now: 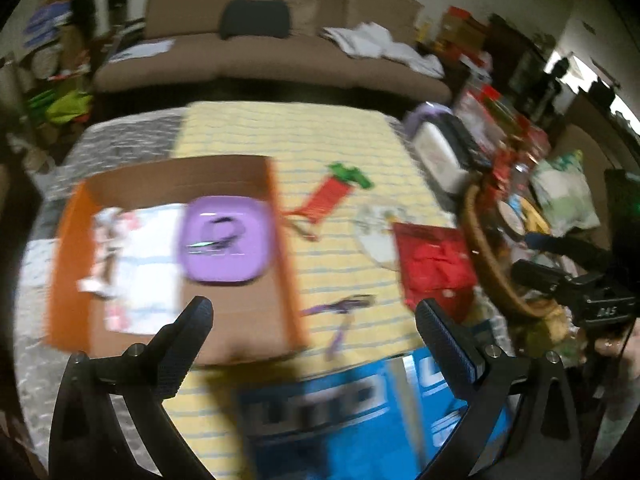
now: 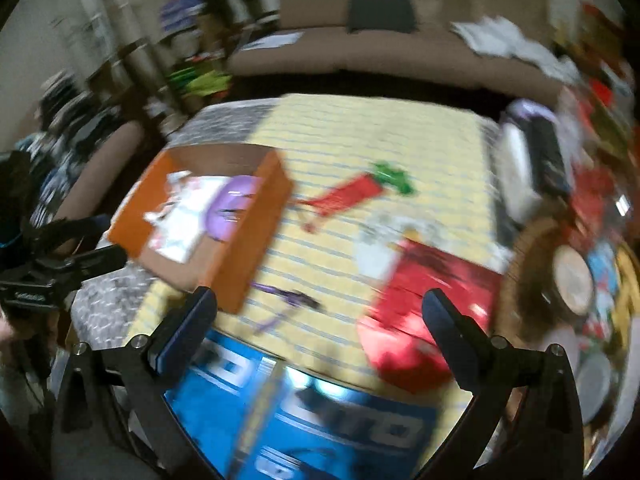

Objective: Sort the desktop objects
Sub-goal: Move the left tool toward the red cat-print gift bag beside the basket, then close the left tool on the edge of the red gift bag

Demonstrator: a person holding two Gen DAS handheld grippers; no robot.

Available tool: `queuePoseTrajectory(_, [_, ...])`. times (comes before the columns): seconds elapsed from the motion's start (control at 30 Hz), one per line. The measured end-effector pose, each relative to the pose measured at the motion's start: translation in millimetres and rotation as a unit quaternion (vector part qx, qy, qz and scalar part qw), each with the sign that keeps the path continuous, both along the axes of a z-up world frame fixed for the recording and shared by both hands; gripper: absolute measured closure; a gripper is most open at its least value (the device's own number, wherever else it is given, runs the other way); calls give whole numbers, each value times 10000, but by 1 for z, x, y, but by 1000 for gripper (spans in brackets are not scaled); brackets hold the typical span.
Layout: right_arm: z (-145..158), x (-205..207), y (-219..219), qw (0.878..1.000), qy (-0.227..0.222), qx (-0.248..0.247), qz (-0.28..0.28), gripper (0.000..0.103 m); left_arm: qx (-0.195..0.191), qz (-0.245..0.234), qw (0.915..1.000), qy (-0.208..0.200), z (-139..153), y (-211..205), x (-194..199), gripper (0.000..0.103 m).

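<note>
With both grippers' jaws apart and empty above the counter (image 1: 340, 136), the purple tool (image 1: 340, 308) lies beside the cardboard box (image 1: 280, 240), so a hasty grasp could push it away.

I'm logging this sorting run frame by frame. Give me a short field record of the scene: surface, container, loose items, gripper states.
surface: yellow striped cloth on a table
container: open cardboard box, on the left
in box: purple plate, printed papers
loose on cloth: carrot-shaped item, purple scissors-like tool, red bag, blue box at the near edge
left gripper: jaws wide apart, empty
right gripper: jaws wide apart, empty
image quality: motion-blurred
</note>
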State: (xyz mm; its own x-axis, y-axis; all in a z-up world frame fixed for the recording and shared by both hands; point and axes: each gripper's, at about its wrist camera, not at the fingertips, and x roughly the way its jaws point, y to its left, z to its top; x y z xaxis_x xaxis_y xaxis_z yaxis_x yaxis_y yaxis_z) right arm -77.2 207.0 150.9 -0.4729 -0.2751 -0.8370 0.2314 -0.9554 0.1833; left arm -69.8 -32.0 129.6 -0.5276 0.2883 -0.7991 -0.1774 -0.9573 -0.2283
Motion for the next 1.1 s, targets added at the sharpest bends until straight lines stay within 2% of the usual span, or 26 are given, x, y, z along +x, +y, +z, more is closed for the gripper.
queuePoseTrajectory(0.13, [-28,8,55,9984,-177,-234,-492,0,39,-432,9988,-249,-25,58,-20,0])
queuePoseTrajectory(0.27, [-66,16,95,9926,-450,-738,-853,0,142,-633,9960,-608,-56,102,-41,0])
queuePoseTrajectory(0.4, [-95,22,114,9874,-625,-1077,-979,12,266,-796,9925,-887,-84,136,-60,0])
queuePoseTrajectory(0.53, [-122,28,127,9779,-681,-1401,-1396,27,98,-875,9907,-1039,-107,162,-76,2])
queuePoseTrajectory(0.6, [-133,30,130,9770,-620,-1323,-1554,34,-82,-860,9903,-1084,-119,172,-84,8])
queuePoseTrajectory(0.67, [-140,30,128,9783,-554,-1118,-1655,40,-94,-884,9889,-1188,-128,176,-91,14])
queuePoseTrajectory(0.73, [-142,28,124,9816,-452,-750,-1695,51,-72,-935,9873,-1281,-137,180,-96,18])
queuePoseTrajectory(0.8, [-142,26,119,9839,-390,-574,-1648,52,-106,-992,9864,-1306,-143,184,-99,19])
queuePoseTrajectory(0.83, [-140,27,117,9845,-350,-497,-1648,52,-142,-1012,9861,-1310,-145,186,-100,26])
queuePoseTrajectory(0.87, [-139,27,114,9856,-307,-386,-1617,52,-160,-1036,9857,-1318,-147,188,-100,48])
queuePoseTrajectory(0.9, [-138,30,110,9861,-288,-247,-1619,52,-110,-1119,9837,-1404,-151,190,-101,60])
queuePoseTrajectory(0.97, [-140,36,113,9839,-323,-426,-1705,53,-102,-1108,9828,-1475,-155,191,-101,63])
queuePoseTrajectory(1.1, [-156,43,129,9695,-592,-1074,-2122,56,59,-1057,9825,-1530,-157,192,-102,57])
